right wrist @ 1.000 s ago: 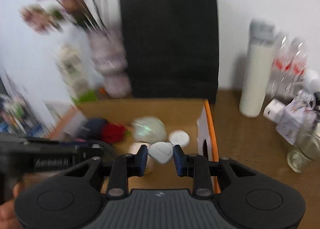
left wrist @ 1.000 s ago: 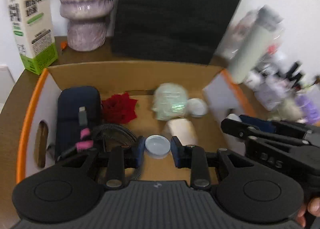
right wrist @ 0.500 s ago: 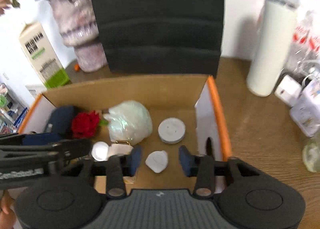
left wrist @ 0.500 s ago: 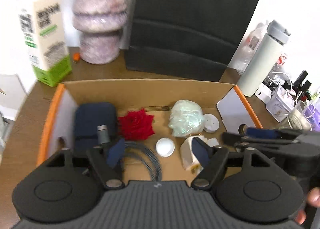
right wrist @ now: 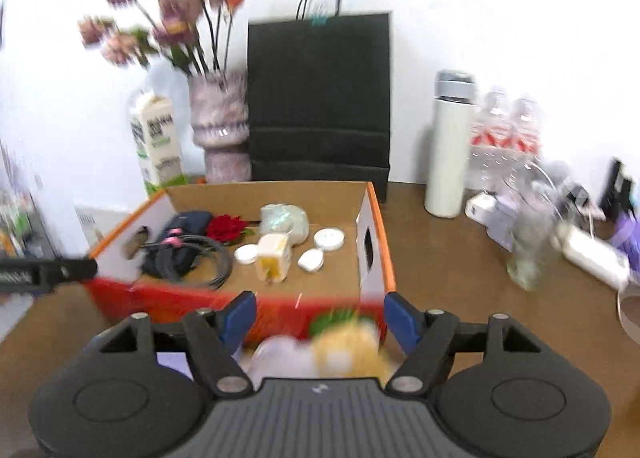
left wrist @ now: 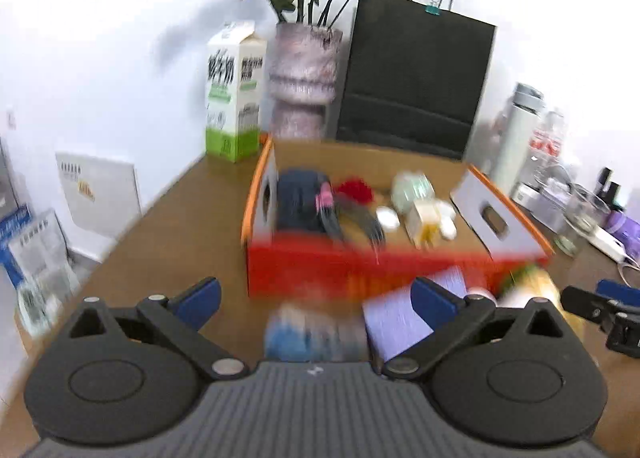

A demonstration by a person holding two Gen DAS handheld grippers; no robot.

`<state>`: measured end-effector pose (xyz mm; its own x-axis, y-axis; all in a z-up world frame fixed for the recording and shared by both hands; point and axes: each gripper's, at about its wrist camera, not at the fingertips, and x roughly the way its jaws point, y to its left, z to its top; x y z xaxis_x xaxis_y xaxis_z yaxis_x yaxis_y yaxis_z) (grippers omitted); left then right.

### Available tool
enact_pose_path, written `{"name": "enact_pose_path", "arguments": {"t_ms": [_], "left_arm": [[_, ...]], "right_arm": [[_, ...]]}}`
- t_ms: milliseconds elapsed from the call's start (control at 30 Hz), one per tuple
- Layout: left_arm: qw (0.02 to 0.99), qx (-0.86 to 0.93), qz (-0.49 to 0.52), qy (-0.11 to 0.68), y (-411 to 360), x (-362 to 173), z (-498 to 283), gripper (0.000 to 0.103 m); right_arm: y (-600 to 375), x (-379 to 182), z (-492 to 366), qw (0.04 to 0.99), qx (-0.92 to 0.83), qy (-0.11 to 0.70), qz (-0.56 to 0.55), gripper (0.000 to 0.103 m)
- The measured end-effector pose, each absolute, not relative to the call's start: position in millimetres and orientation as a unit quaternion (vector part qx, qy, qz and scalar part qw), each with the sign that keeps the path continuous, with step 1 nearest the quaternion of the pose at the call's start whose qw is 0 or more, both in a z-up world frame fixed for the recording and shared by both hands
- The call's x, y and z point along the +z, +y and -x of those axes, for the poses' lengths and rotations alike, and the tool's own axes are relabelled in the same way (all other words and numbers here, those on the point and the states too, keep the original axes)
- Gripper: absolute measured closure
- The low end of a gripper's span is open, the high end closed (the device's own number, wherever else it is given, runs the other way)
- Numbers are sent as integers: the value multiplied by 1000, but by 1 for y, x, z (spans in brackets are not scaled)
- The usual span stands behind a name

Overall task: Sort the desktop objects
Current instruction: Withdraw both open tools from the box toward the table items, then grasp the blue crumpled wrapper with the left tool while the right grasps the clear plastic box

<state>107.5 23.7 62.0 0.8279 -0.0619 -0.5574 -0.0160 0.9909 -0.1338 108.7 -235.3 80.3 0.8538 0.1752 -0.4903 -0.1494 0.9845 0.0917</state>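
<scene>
Several small items lie inside my orange-rimmed cardboard box [right wrist: 376, 218], ahead of both spread jaw pairs, blurred blue and purple things [left wrist: 320, 332] between my left gripper [left wrist: 316, 298] fingers, blurred yellow thing [right wrist: 346, 350] between my right gripper [right wrist: 320, 316] fingers, both grippers level over the brown table [right wrist: 460, 270].

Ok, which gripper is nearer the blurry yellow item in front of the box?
Right. The right gripper, open, hangs right over the yellow item; the left gripper, also open, is off to its left.

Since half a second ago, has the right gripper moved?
Yes. The right gripper has pulled back out of the cardboard box, toward the camera side; its open fingers now sit before the box's front wall.
</scene>
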Motion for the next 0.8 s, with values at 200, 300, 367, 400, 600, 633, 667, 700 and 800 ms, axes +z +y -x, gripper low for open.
{"name": "enact_pose_path", "arguments": {"t_ms": [200, 300, 367, 400, 600, 633, 667, 700, 800], "left_arm": [[952, -17, 64, 298, 12, 25, -19, 0], [957, -13, 48, 285, 3, 19, 14, 0], [961, -17, 34, 273, -2, 20, 24, 0], [963, -21, 29, 267, -4, 21, 25, 0], [962, -14, 13, 272, -3, 23, 8, 0], [963, -7, 7, 269, -1, 22, 5, 0], [964, 2, 2, 265, 3, 23, 2, 0], [964, 7, -3, 265, 6, 23, -3, 0], [964, 10, -17, 264, 13, 31, -27, 0]], "right_arm": [[-222, 34, -27, 961, 102, 256, -21, 33], [-215, 28, 9, 965, 101, 243, 9, 33], [-215, 27, 28, 967, 103, 234, 2, 32], [-216, 27, 35, 967, 105, 232, 1, 32], [-219, 23, 38, 968, 88, 235, 4, 31], [-220, 22, 36, 968, 79, 237, 3, 28], [-223, 22, 32, 969, 68, 237, 1, 22], [-226, 21, 28, 970, 59, 237, -1, 19], [-232, 25, 9, 969, 35, 243, -23, 15]]}}
